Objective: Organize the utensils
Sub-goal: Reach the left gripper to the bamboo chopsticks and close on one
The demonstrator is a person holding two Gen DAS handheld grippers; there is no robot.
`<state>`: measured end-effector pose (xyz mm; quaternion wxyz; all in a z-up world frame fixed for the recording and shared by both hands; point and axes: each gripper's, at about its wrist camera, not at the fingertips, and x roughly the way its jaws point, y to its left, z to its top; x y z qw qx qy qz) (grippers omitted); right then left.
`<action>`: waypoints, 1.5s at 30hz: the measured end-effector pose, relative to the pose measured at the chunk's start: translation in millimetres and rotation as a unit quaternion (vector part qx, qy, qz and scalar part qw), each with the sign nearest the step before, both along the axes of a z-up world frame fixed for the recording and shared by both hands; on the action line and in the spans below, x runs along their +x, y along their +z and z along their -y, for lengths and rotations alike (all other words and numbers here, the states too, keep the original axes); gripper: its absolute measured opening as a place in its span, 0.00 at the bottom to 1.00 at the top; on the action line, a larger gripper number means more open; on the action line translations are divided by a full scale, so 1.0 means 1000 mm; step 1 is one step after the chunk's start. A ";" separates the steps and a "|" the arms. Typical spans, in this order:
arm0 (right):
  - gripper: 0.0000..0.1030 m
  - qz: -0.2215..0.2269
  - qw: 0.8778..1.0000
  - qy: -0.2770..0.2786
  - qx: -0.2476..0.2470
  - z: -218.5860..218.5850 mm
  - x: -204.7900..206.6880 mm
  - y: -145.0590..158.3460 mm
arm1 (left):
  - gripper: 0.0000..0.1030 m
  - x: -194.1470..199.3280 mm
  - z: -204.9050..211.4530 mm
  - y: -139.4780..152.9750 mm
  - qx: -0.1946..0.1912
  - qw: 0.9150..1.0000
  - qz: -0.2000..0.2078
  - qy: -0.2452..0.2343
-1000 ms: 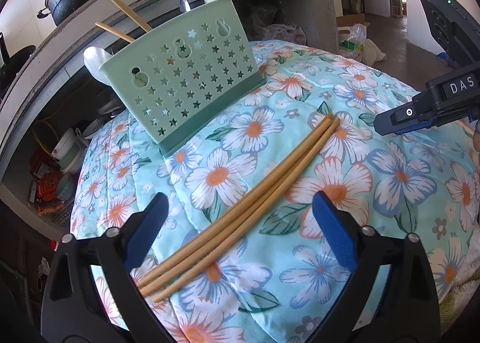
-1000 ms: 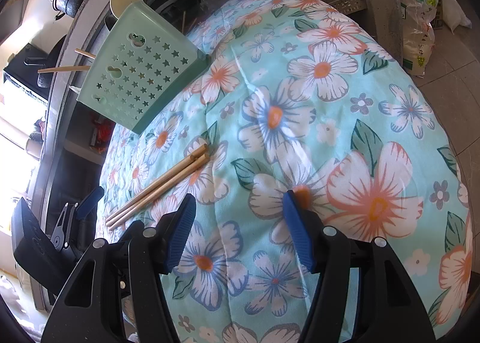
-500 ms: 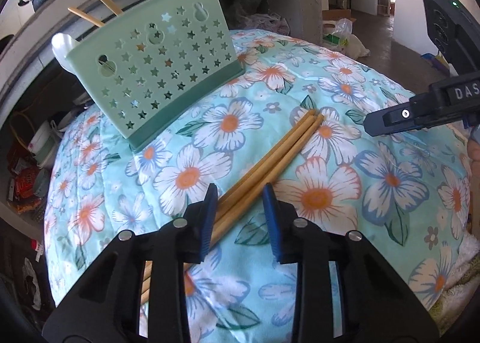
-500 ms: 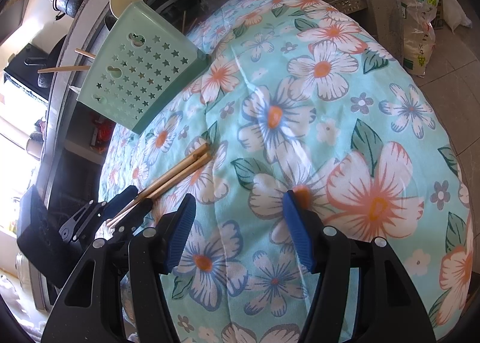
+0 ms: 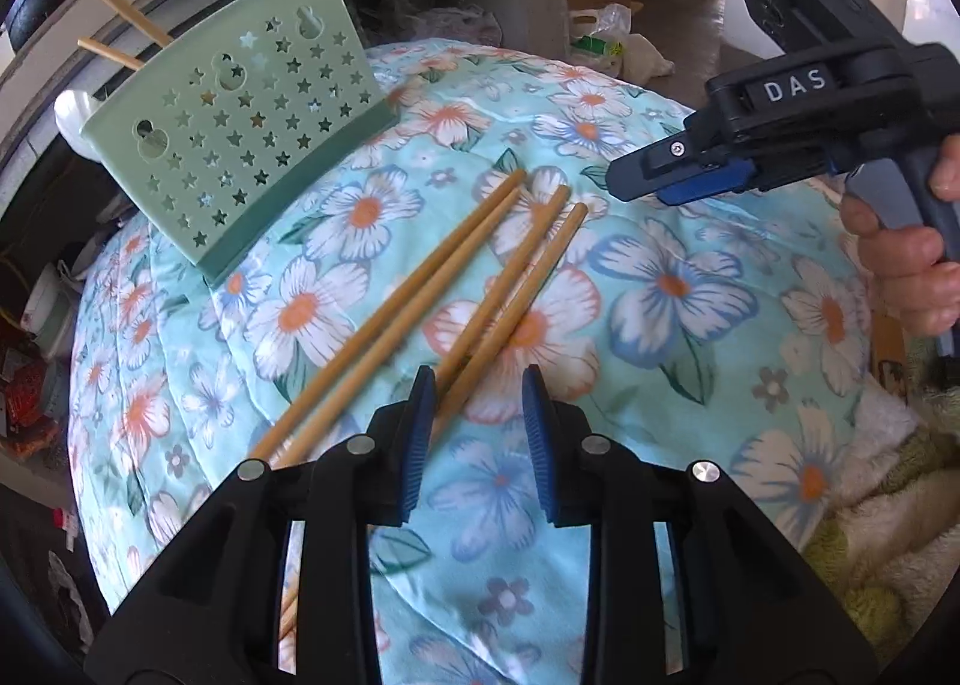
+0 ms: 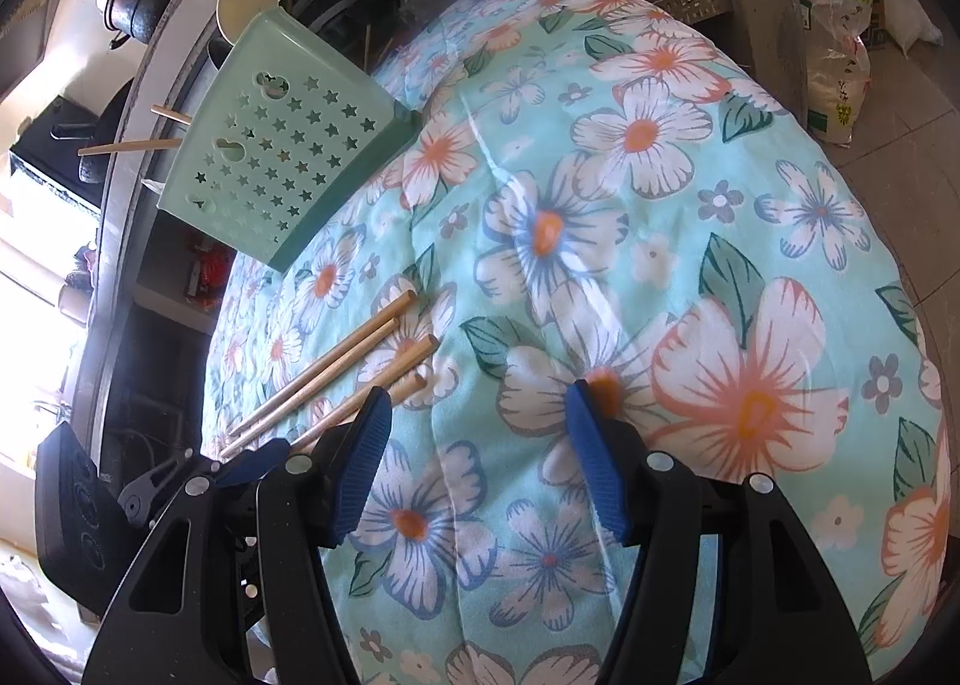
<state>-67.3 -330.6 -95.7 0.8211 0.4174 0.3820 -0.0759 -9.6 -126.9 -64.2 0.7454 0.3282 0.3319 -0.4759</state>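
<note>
Left-wrist and right-wrist views of four wooden chopsticks (image 5: pixel 480 289) lying on a floral quilt (image 5: pixel 672 289). We see them split into two pairs that fan apart toward their far tips, with all the long axes running diagonally from the lower left of the left-wrist view up toward the pale green utensil holder (image 5: pixel 240 145), which stands tilted at the quilt's far edge and already carries chopsticks and spoons.

The left gripper (image 5: pixel 474 433) is by far the nearer one. Its jaws are closing around the near ends of the right-hand pair (image 5: pixel 510 295); those two sticks pass between the pads close to the left pad, and we see a clear gap at the right pad, so we judge nothing clamped yet. The left-hand pair (image 5: pixel 384 325) runs outside the jaws, just beside the left finger.

The right gripper (image 6: pixel 480 445) hangs over bare quilt with its jaws released and empty, the stick tips off to its left.

We judge that the coming grasp turns on the pair staying parallel between the pads as they meet.
</note>
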 end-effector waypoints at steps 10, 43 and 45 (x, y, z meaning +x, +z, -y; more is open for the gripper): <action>0.57 0.004 1.000 -0.009 0.018 0.005 -0.007 0.000 | 0.26 -0.012 -0.015 0.010 -0.004 0.996 -0.080 -0.032; 0.58 0.016 0.999 -0.010 0.041 0.010 -0.010 -0.005 | 0.11 -0.009 0.070 -0.008 0.023 0.996 0.053 -0.065; 0.58 0.017 0.999 -0.010 0.041 0.010 -0.010 -0.006 | 0.11 -0.010 0.073 -0.013 0.035 0.995 0.065 -0.072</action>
